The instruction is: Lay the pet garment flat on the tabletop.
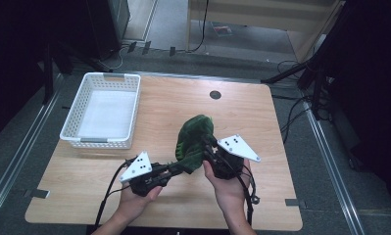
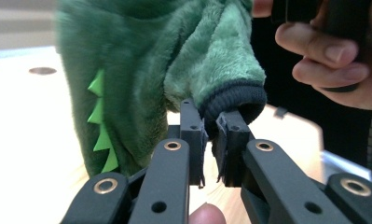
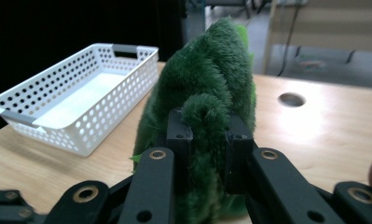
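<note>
A fuzzy green garment (image 1: pixel 195 139) with light green spikes (image 2: pixel 101 126) and a dark ribbed cuff (image 2: pixel 232 100) is held up above the wooden table (image 1: pixel 109 171) near its front middle. My left gripper (image 1: pixel 176 169) is shut on the dark cuff, its pads (image 2: pixel 193 135) pinching the edge. My right gripper (image 1: pixel 210 147) is shut on a fold of the green fleece (image 3: pixel 207 140), which bulges between its pads (image 3: pixel 179 135). Both grippers are close together, each held by a hand.
A white perforated basket (image 1: pixel 105 110) stands at the table's back left, with nothing in it; the same basket (image 3: pixel 76 100) lies left of the garment in the right gripper view. A round cable hole (image 1: pixel 215 95) is at the back middle. Cables and stands surround the table.
</note>
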`<state>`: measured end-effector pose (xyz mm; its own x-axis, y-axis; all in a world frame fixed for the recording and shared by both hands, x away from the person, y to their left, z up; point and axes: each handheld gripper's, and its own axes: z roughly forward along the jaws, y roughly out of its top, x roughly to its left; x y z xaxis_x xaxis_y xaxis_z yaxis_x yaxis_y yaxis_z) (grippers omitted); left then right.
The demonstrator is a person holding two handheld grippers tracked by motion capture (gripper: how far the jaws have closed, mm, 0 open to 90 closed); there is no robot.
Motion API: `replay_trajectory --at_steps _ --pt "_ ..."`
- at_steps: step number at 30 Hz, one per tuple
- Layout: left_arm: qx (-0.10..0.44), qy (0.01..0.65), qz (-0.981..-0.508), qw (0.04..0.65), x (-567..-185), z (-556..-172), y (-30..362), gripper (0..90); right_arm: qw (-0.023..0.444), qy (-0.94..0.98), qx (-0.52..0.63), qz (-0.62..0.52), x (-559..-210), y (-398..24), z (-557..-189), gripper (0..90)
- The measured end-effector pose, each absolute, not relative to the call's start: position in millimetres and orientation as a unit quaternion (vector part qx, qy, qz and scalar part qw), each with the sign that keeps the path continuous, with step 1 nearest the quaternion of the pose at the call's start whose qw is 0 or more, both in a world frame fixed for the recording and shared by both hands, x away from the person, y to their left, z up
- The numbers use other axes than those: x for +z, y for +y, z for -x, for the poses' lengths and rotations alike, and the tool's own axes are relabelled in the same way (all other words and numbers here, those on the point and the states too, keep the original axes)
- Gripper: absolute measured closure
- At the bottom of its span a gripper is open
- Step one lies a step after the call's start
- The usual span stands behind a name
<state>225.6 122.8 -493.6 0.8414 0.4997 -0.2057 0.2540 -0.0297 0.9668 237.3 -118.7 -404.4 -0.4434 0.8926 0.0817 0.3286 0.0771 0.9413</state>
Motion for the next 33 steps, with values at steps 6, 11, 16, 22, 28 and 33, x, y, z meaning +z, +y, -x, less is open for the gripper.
replay_trajectory --at_steps 6,11,16,22,28,33 --pt "0.093 0.330 -0.691 0.636 -497 -237 148 84.3 0.290 0.689 0.512 -0.423 -395 -111 -233 73.0" --pt "0.119 0.446 -0.684 0.565 -518 -253 162 84.4 0.214 0.698 0.515 -0.449 -432 -126 -286 59.5" --pt "0.125 0.503 -0.677 0.523 -534 -260 174 83.1 0.200 0.692 0.506 -0.475 -455 -150 -304 53.5" --pt "0.132 0.525 -0.673 0.504 -541 -261 180 79.6 0.156 0.746 0.442 -0.474 -501 -150 -312 52.8" --pt "0.136 0.529 -0.670 0.502 -542 -261 185 73.2 0.097 0.772 0.456 -0.433 -518 -128 -307 40.5" --pt "0.140 0.521 -0.667 0.513 -540 -259 186 73.7 0.088 0.795 0.425 -0.423 -529 -105 -303 32.3"
